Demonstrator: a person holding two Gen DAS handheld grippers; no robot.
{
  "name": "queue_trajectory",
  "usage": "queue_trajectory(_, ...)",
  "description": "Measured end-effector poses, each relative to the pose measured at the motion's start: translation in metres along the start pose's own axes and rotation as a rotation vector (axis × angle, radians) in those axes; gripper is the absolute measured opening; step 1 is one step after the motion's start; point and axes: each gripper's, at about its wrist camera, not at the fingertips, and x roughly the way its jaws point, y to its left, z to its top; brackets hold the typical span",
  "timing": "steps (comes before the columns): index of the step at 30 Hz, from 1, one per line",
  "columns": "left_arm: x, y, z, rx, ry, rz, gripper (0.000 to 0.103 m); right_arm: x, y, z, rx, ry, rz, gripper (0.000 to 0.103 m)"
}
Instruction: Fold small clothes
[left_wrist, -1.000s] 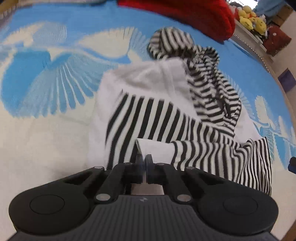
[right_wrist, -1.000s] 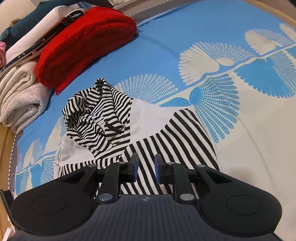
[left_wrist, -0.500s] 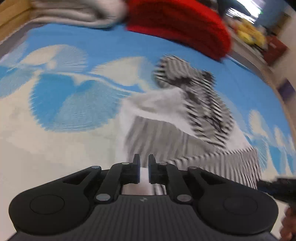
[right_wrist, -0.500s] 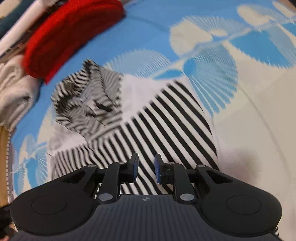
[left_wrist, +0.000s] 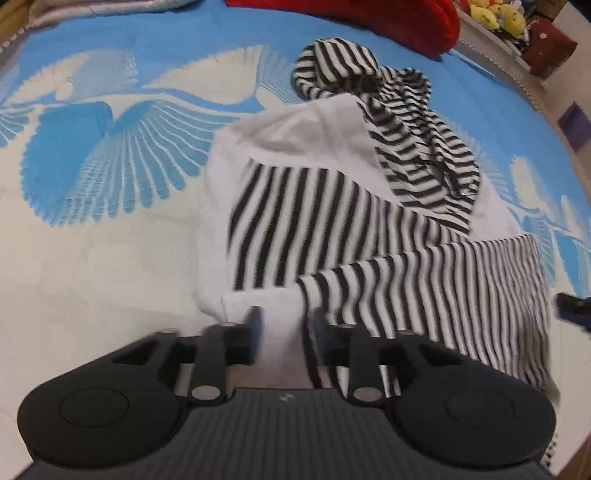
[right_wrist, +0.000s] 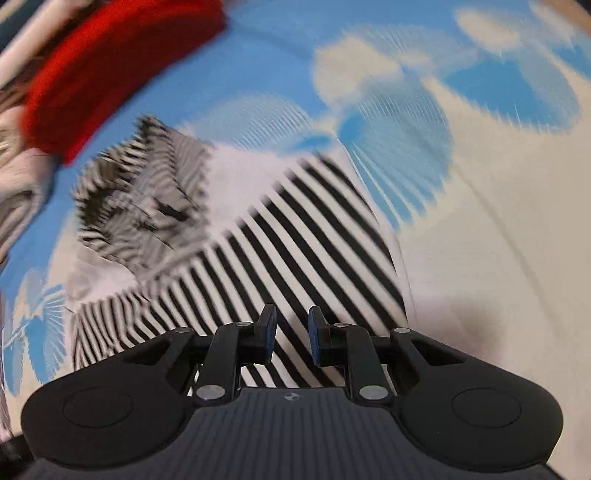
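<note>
A small black-and-white striped hooded garment (left_wrist: 332, 206) lies partly folded on the blue and cream bed cover (left_wrist: 92, 155), hood at the far end. My left gripper (left_wrist: 284, 332) is open, its fingers either side of the garment's near white edge. In the right wrist view the garment (right_wrist: 295, 251) lies just ahead, blurred. My right gripper (right_wrist: 291, 332) is open and empty, just above the striped cloth. Its tip shows in the left wrist view (left_wrist: 570, 304) at the right.
A red knitted garment (left_wrist: 369, 14) lies beyond the hood; it also shows in the right wrist view (right_wrist: 110, 74). Folded pale clothes (right_wrist: 18, 155) are stacked at the far left there. Yellow plush toys (left_wrist: 495, 18) sit on a ledge at the back right.
My left gripper has opened and let go of the garment's white edge, which now lies flat. My right gripper has moved in closer over the striped cloth, still open.
</note>
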Motion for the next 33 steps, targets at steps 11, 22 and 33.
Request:
queue_trajectory(11, -0.024, -0.017, 0.012, 0.052, -0.139, 0.041, 0.041, -0.056, 0.038, 0.016, -0.334, -0.284, -0.035, 0.029)
queue_trajectory(22, -0.081, -0.017, 0.028, 0.109, -0.459, 0.133, 0.041, -0.074, 0.022, 0.033, -0.360, -0.340, -0.088, 0.032)
queue_trajectory(33, -0.035, -0.022, 0.168, 0.089, -0.411, 0.053, 0.036, -0.089, -0.009, 0.052, -0.312, -0.336, -0.072, 0.033)
